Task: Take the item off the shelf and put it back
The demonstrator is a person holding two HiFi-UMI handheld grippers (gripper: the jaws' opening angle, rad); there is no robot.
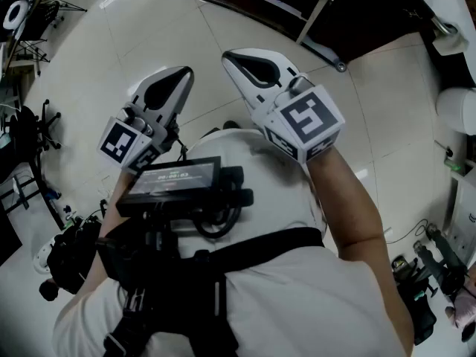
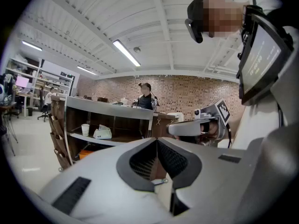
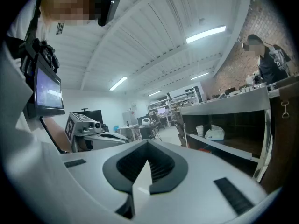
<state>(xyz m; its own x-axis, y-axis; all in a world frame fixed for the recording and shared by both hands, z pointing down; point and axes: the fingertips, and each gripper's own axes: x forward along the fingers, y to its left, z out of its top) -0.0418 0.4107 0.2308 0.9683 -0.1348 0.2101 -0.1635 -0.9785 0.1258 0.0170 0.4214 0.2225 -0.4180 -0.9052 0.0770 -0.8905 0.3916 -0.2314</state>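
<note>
Left claw (image 2: 156,140) shut, empty. Right claw (image 3: 148,143) shut, empty. Head view: both claws side by side over floor (image 1: 111,50). Only the gripper views show inside the shelf (image 2: 112,108): white packet (image 2: 103,133) beside cup (image 2: 85,129), well apart from both claws.

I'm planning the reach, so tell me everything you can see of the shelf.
The shelf is an open unit of dark brown wood with pale grey edging on its top and boards. It stands upright on the floor. Its middle board carries a white cup and a white pouch-like item side by side; something orange sits lower down. Brown pockets hang on its left end.
</note>
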